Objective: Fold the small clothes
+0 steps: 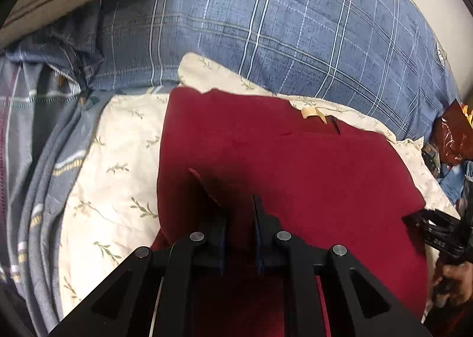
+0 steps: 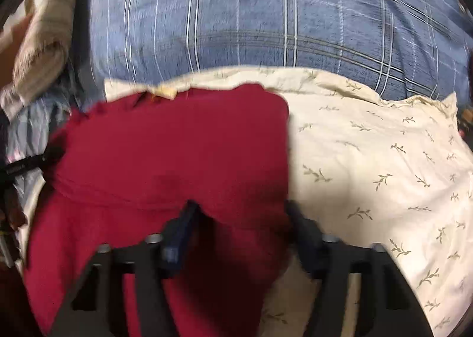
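Blurred throughout the right view, red garment (image 2: 177,159) at centre frame on cream leafy pillow (image 2: 369,159) before blue plaid bedding (image 1: 295,27), left tool (image 1: 236,198) narrowly parted, right tool (image 2: 239,207) wide apart.

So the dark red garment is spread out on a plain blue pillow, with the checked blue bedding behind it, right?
Not quite: the pillow under the red garment is cream with small green leaf sprigs, not plain blue. The right wrist view shows it best, and the left agrees. The rest holds: the checked blue bedding does lie behind it.
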